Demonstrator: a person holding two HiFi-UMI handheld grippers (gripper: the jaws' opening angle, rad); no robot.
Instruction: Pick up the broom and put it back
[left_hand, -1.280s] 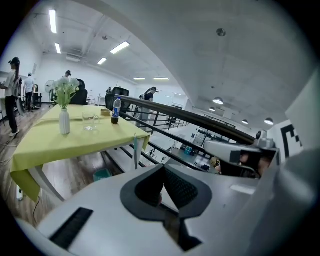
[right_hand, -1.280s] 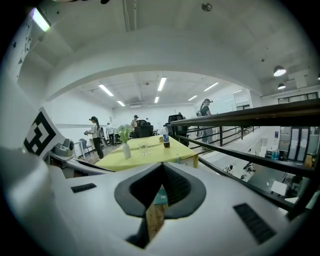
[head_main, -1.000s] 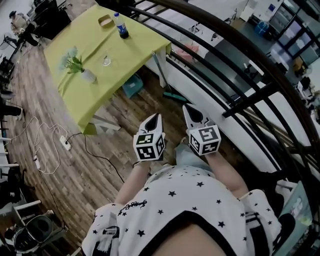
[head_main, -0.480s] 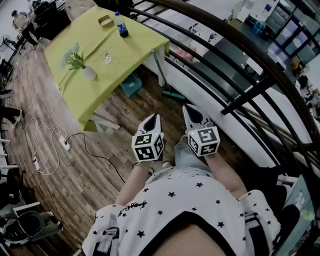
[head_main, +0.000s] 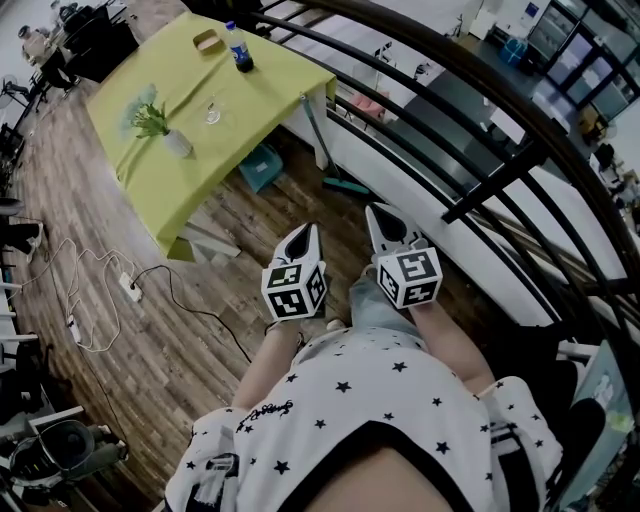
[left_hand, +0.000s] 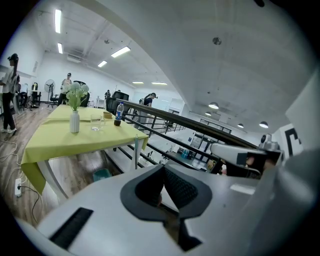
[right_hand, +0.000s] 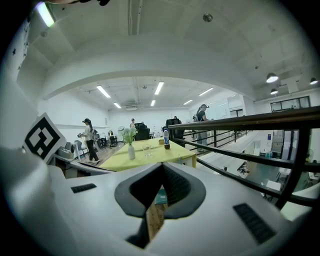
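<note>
Fingers pressed together on both, nothing between them: left gripper (left_hand: 162, 170), right gripper (right_hand: 161, 170). Both were held side by side before the chest, tips out over the floor (head_main: 120, 330). The broom (head_main: 316, 138) leaned at the table (head_main: 190, 110) corner, head on the floor beside the railing (head_main: 495, 182), well apart from both grippers. Over the last second the fingers stayed shut and the grippers kept their pose; the views only drifted slightly. Judged: neither gripper had hold of the broom. The scene fitted a broom awaiting pickup or one already returned.

yellow tbl (head_main: 270, 82), vase (head_main: 178, 147), bottle (head_main: 238, 52), blk railing (head_main: 500, 95)
</note>
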